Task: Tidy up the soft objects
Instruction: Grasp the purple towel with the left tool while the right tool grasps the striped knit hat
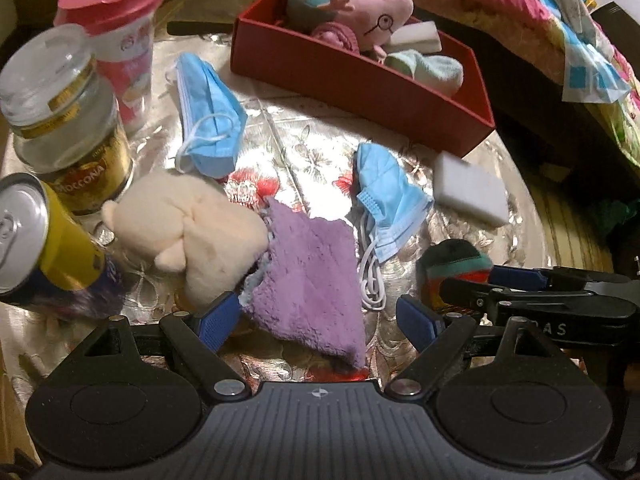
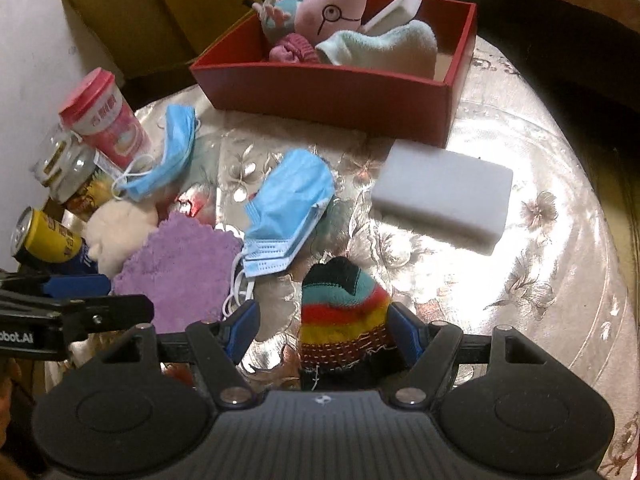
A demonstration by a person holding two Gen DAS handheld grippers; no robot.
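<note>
At the far left a yellow drink can [image 1: 48, 240], a glass coffee jar with a gold label [image 1: 68, 128] and a pink-lidded paper cup [image 1: 120, 40] are grouped on the desk [image 2: 540, 220], which is covered by a shiny floral cloth. Just right of them a cream plush toy [image 1: 188, 232] is seen touching a purple fluffy cloth [image 1: 316, 280]. The left gripper [image 1: 320, 322] is held over this cloth with its fingers released, one blue pad at either side of it. Two blue pleated face masks [image 1: 208, 116] [image 1: 384, 200] are spread further right, near a white foam block [image 2: 440, 196]. The right gripper [image 2: 324, 330] is placed around a striped knitted sock [image 2: 344, 312]; whether its fingers are clenched on the sock cannot be told. At the back a red rectangular box [image 2: 320, 88] is filled with a pink pig plush [image 2: 332, 8] and a pale green towel [image 2: 384, 46].
</note>
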